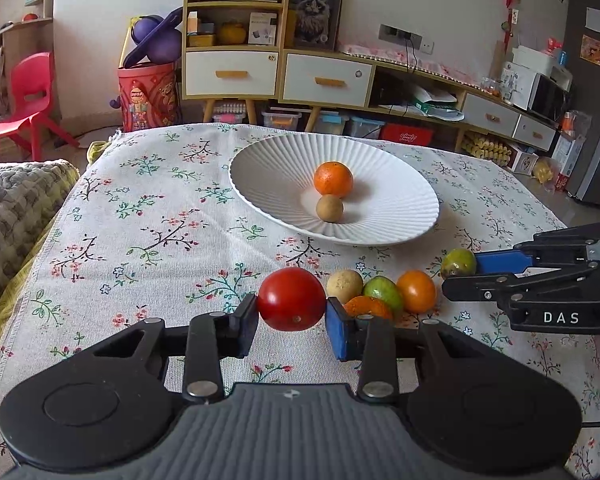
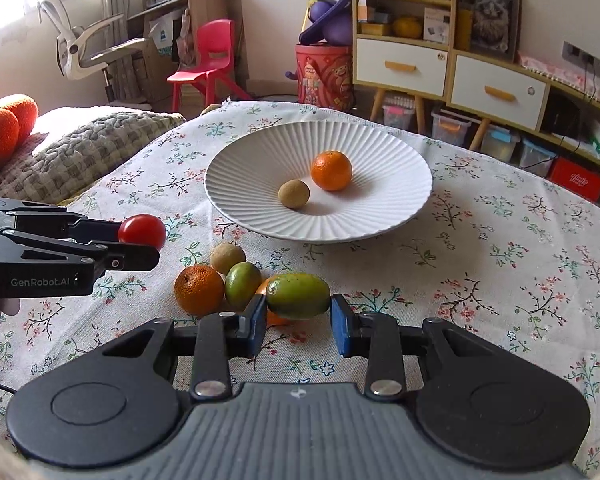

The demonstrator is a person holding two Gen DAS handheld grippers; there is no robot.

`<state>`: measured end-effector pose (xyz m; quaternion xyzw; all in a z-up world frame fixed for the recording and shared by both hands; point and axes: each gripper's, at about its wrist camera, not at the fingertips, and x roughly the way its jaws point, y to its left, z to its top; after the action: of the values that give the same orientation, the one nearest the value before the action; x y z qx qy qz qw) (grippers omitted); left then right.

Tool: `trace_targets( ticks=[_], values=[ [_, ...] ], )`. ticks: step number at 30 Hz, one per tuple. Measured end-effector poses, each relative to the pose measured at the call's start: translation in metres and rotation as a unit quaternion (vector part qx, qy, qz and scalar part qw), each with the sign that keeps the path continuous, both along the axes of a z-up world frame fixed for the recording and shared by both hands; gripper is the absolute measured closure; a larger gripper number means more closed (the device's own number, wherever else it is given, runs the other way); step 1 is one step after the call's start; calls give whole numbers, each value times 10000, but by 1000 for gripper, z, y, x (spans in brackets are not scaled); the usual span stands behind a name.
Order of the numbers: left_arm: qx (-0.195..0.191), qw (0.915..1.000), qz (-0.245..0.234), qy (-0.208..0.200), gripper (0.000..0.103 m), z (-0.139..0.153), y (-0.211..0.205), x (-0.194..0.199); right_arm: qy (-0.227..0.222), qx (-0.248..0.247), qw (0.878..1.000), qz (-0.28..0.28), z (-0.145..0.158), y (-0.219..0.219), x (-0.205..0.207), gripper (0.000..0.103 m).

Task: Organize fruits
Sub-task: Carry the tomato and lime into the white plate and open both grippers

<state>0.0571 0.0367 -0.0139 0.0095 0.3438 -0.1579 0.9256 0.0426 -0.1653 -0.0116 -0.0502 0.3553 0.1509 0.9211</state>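
Note:
My left gripper [image 1: 292, 320] is shut on a red tomato [image 1: 291, 298], held just above the cloth; it also shows in the right wrist view [image 2: 142, 230]. My right gripper [image 2: 299, 320] is shut on a green oval fruit [image 2: 298, 295], which also shows in the left wrist view [image 1: 458, 263]. A white ribbed plate [image 1: 260, 168] holds an orange [image 1: 333, 179] and a small brown fruit [image 1: 329, 208]. On the cloth lie a brown fruit [image 2: 227, 258], a tangerine [image 2: 198, 289], a green fruit [image 2: 242, 285] and a partly hidden orange fruit [image 1: 416, 290].
The table carries a floral cloth [image 1: 148, 216]. A knitted cushion [image 1: 16, 200] lies at the left edge. Shelves and drawers [image 1: 324, 80], a red chair [image 1: 28, 100] and a red bin [image 1: 150, 96] stand beyond the table's far edge.

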Motion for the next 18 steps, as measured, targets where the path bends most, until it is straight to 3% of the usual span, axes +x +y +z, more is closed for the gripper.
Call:
trace_targets(
  ticks=[18],
  values=[
    [-7, 9998, 10, -184, 81, 17, -19, 42, -315, 9, 9991, -266, 17, -1, 36, 72]
  ],
)
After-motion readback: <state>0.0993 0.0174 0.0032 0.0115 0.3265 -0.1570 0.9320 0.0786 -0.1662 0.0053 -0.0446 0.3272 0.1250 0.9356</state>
